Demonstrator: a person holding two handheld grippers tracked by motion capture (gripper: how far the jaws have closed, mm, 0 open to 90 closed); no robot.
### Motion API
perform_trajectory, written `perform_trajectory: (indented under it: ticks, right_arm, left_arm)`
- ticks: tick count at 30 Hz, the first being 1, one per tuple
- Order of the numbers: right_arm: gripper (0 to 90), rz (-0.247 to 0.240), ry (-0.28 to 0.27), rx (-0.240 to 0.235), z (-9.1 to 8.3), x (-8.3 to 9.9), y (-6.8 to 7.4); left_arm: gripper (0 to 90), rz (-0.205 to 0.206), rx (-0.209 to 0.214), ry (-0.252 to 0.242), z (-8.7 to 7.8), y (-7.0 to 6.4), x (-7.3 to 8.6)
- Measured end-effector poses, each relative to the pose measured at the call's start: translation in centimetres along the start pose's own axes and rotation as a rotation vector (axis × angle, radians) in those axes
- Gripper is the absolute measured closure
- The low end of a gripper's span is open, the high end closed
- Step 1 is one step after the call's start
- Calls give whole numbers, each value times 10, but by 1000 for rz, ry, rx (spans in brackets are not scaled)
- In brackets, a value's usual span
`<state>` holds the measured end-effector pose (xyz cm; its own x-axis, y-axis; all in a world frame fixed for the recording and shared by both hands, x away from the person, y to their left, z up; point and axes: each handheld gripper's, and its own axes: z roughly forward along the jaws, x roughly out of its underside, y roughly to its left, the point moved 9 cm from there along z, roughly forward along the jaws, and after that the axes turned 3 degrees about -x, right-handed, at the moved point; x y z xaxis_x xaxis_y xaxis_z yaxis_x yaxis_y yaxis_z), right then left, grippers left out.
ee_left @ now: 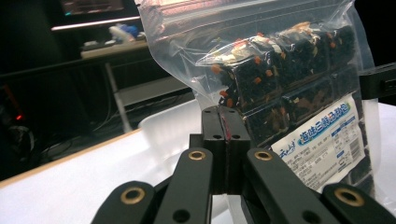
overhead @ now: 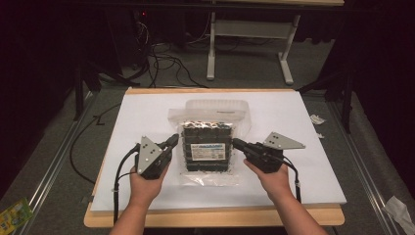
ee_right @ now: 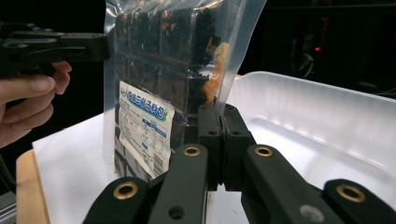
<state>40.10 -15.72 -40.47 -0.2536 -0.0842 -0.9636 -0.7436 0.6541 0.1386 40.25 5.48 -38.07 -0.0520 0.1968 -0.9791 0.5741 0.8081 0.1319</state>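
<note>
I'm looking down on a wooden table (overhead: 215, 218) w/ a white sheet (overhead: 293, 147) lying across it. A translucent plastic tub (overhead: 215, 105) is sitting toward the far side, mid-sheet. In front of it a clear zip bag (overhead: 208, 149) of dark snack blocks w/ a white label (overhead: 211, 152) is being held between both tools. I'm gripping the bag's left edge w/ the left gripper (ee_left: 223, 116), jaws clenched on the plastic film. I'm pinching the right edge w/ the right gripper (ee_right: 219, 112), jaws likewise clamped on the film. The bag's standing upright in both gripper views, tub behind it.
</note>
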Motion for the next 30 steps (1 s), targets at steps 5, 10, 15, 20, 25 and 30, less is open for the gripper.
perform_trajectory:
  ticks: [5,10,15,20,25,30]
  right_arm:
    - [896,-11,-13,34,-22,8,-8]
    - [893,-23,13,49,-31,32,-12]
    - [885,-52,39,55,-32,46,-10]
    - [865,-72,34,43,-31,47,-1]
    - [830,-73,36,36,-31,48,2]
    - [775,-75,39,33,-31,48,2]
  left_arm:
    - [900,46,26,4,8,-21,0]
    - [900,61,36,6,9,-30,13]
    - [900,37,42,8,4,-35,26]
    - [900,18,41,18,0,-31,36]
    - [900,25,44,46,-1,-32,44]
    - [900,8,53,53,2,-32,46]
